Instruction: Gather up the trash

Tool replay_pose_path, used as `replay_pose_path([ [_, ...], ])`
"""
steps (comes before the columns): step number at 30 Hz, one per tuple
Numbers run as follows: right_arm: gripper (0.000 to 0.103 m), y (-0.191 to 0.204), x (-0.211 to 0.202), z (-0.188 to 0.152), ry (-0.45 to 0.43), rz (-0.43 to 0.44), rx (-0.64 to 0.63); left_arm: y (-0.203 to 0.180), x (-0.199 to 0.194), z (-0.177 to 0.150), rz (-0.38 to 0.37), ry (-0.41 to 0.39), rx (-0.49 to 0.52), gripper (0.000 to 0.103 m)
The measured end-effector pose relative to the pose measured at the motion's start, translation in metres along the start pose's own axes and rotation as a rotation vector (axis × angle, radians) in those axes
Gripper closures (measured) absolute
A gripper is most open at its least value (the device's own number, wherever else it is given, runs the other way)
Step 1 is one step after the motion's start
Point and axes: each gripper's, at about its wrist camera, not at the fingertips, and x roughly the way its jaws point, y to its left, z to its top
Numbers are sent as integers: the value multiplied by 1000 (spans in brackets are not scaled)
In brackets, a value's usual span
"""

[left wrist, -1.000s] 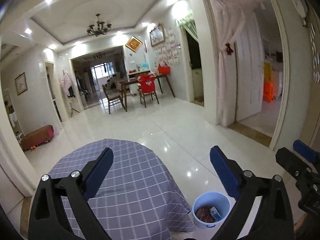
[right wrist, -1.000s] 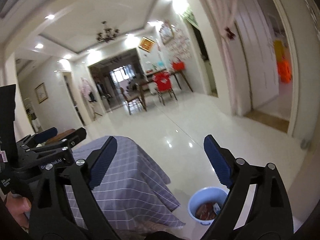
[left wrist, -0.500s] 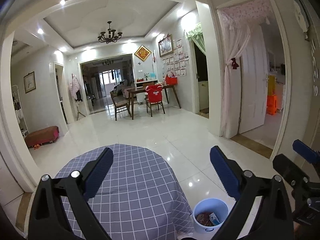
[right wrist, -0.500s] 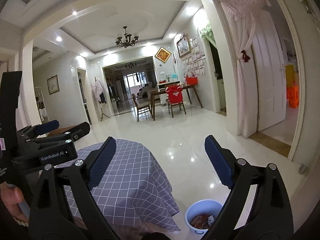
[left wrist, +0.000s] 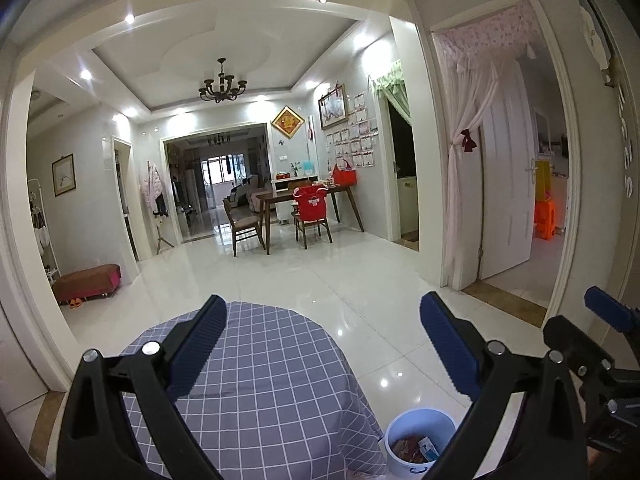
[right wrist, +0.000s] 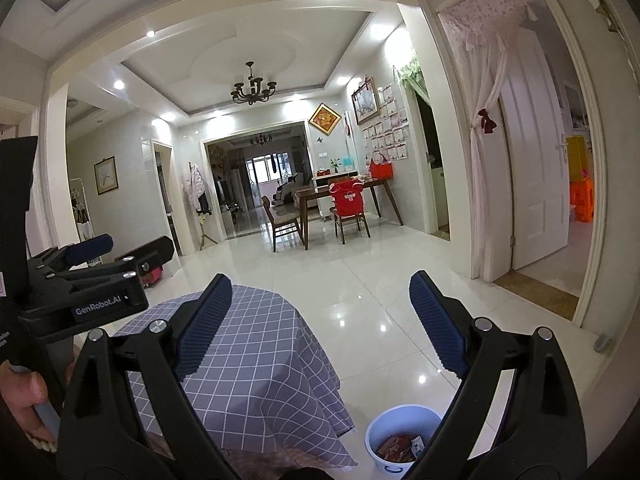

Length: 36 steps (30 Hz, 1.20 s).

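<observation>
Hovering above the desk (left wrist: 272, 380), both claws are held wide apart with nothing between their blue pads; the left claw (left wrist: 320, 344) and the right claw (right wrist: 320, 320) are each pointed level down the room, not down at any item. No loose trash is seen on the checked purple cloth of the desk in either view, though its near edge is hidden behind the claw frames. What trash is visible lies inside the pale blue bin (left wrist: 420, 436), which stands on the white floor just beside the desk, at the desk's right-hand side and low in both views. Wrappers (right wrist: 396, 448), reddish with one pale packet, are seen at its bottom; no long axis can be told for them. From the bin, the right claw is judged the nearer, since the bin sits just under its right finger, while the left claw is set further over the desk. The collecting is judged largely done or paused, as nothing is held. Any coming move toward the bin would call for a downward and rightward tilt of the claw
</observation>
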Motion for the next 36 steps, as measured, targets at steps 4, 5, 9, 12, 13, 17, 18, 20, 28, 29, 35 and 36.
replay_pose_path([
  [4,14,-2,-2,0,-4,-3,4,0,-1,0,3,-8,-8,7],
  [5,14,-2,-2,0,-3,-3,4,0,-3,-1,-1,-8,-5,7],
  [9,14,-3,-2,-1,-3,-2,7,-4,-5,2,-5,-3,6,7],
  [12,14,-4,-2,0,-2,-2,5,-7,-4,4,-13,-1,12,7],
  [13,14,-4,-2,-1,-3,0,5,-8,-4,4,-13,1,12,7],
  [17,14,-7,1,-3,7,6,12,-8,-3,2,-12,2,11,7],
  [18,14,-8,2,-4,8,7,13,-9,-2,2,-12,2,11,7],
  [20,14,-8,4,-4,11,6,14,-9,-2,2,-12,4,13,7],
  [28,14,-6,7,-6,17,17,16,-10,0,2,-12,7,14,7],
  [29,14,-6,8,-6,18,17,16,-11,1,2,-11,8,13,7],
  [35,14,-5,10,-5,20,19,18,-11,4,0,-13,12,11,7],
  [36,14,-6,10,-5,21,18,18,-12,6,0,-14,15,11,7],
])
